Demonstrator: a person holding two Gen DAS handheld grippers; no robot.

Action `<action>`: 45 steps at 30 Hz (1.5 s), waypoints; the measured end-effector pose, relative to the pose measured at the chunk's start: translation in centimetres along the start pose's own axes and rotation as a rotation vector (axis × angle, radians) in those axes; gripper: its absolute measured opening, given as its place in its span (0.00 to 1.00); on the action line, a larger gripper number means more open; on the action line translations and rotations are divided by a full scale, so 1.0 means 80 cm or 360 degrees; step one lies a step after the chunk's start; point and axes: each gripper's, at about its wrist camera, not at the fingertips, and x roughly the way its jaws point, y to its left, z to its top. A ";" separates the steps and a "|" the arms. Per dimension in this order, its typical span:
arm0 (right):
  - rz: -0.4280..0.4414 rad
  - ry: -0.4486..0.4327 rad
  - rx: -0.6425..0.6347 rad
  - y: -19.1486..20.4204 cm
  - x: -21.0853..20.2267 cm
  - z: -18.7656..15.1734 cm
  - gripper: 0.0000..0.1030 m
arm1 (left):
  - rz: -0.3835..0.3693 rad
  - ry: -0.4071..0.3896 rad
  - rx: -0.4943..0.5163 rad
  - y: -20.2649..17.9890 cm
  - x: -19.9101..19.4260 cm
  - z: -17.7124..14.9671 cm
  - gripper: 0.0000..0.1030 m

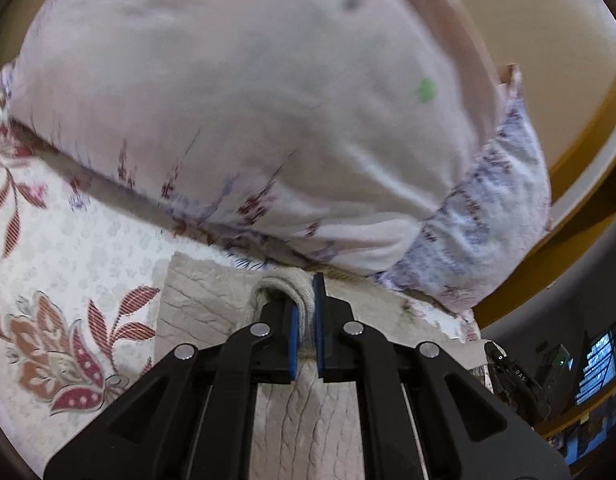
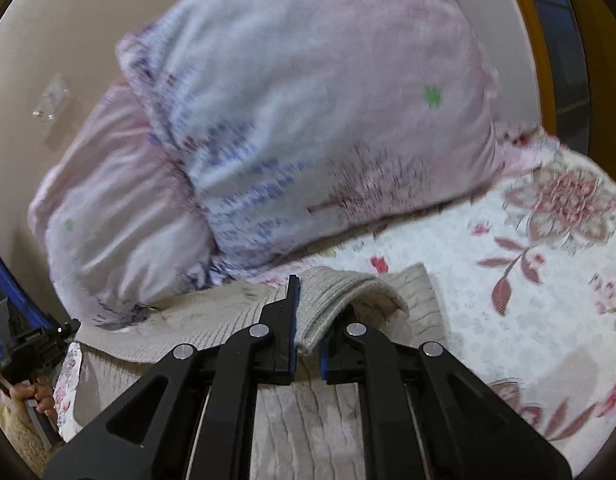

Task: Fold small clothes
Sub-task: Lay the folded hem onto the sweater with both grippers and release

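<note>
Left hand-held gripper (image 1: 306, 312) was pinching a ribbed edge of the beige cable-knit sweater (image 1: 204, 304) at lower centre; right hand-held gripper (image 2: 308, 316) pinched another ribbed edge. Sweater lay on floral bedspread (image 1: 68, 248), pillow (image 1: 236, 92) above.

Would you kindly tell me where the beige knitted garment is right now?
The beige knitted garment lies on the floral bedspread just below the pillow, its ribbed edge pinched by both the left hand-held gripper and right hand-held gripper.
</note>
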 end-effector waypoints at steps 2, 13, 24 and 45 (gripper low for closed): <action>-0.0023 0.0048 0.0044 -0.010 0.017 -0.004 0.08 | 0.0015 0.0028 -0.0024 0.007 0.014 -0.002 0.06; -0.0030 0.0211 0.0221 -0.026 0.065 -0.001 0.47 | -0.0014 0.0136 -0.0154 0.026 0.051 -0.005 0.18; -0.0083 0.0104 0.0160 -0.050 -0.004 -0.004 0.42 | 0.0059 -0.0018 -0.0005 0.017 -0.018 -0.012 0.55; -0.0156 0.0234 -0.0045 -0.060 -0.046 -0.060 0.08 | 0.0207 0.0223 0.0146 0.033 -0.022 -0.079 0.07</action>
